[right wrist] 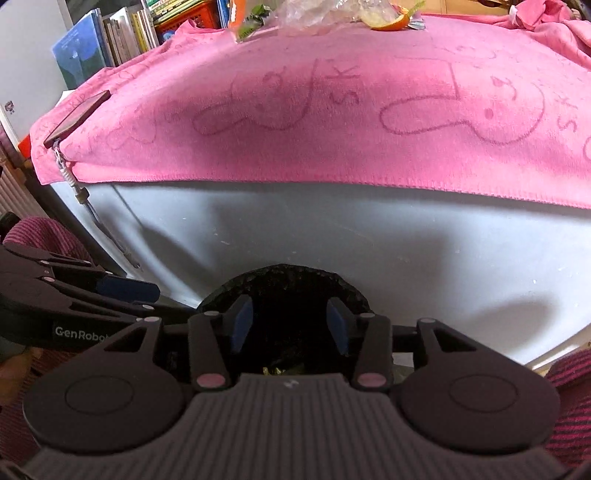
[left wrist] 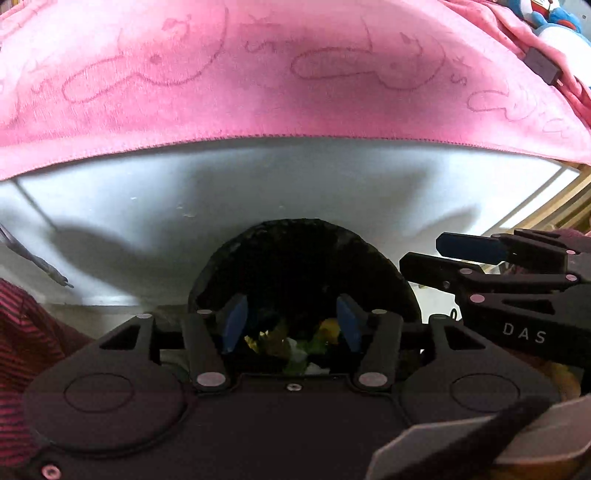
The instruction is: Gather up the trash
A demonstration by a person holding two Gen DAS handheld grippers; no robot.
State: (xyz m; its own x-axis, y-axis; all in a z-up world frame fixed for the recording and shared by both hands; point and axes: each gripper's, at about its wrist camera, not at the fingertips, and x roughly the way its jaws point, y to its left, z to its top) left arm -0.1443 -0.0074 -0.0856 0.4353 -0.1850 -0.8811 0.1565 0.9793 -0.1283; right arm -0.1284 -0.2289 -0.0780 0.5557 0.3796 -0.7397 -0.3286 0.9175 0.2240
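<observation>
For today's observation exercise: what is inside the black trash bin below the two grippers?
The black trash bin holds yellow and green scraps and something white, seen between the left gripper fingers. The right gripper view shows only dark interior; deeper contents are hidden.

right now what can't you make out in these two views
- Bin bottom: left wrist view, dark inside, and the left gripper body covers the lower part; only bits of yellow and green trash show.
- Trash pile on the pink towel: right wrist view, cut off by the top edge.
- Floor around the bin: hidden by both gripper bodies.
- Right gripper: fingers apart, bin contents behind it too dark.
</observation>
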